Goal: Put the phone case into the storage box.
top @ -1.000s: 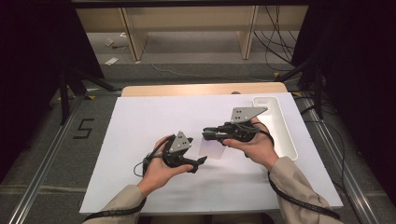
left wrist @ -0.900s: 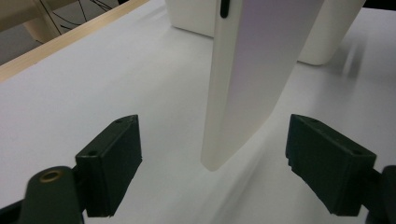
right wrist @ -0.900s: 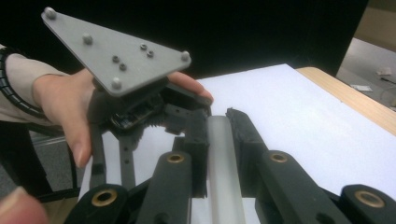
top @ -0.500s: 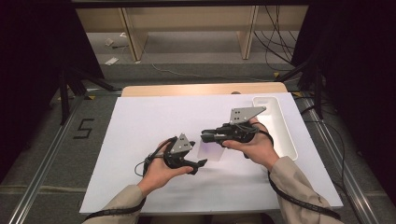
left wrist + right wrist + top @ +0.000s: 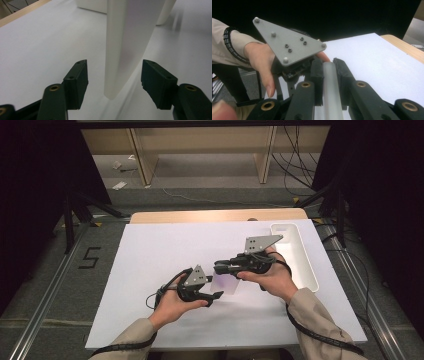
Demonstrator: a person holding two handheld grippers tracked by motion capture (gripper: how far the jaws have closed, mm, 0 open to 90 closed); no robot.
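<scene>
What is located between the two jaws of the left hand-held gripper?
In the left gripper view, the end of a white flat piece hangs between the open jaws of the left hand-held gripper, touching neither. The right hand-held gripper clamps it.

The flat panel [image 5: 226, 284] sits clamped in the right tool [image 5: 220, 267], above the desk [image 5: 150, 250]. The left tool [image 5: 216, 296] lies just before it, its jaws on either side of the panel's edge. The tray [image 5: 300, 257] rests behind the right tool.
</scene>
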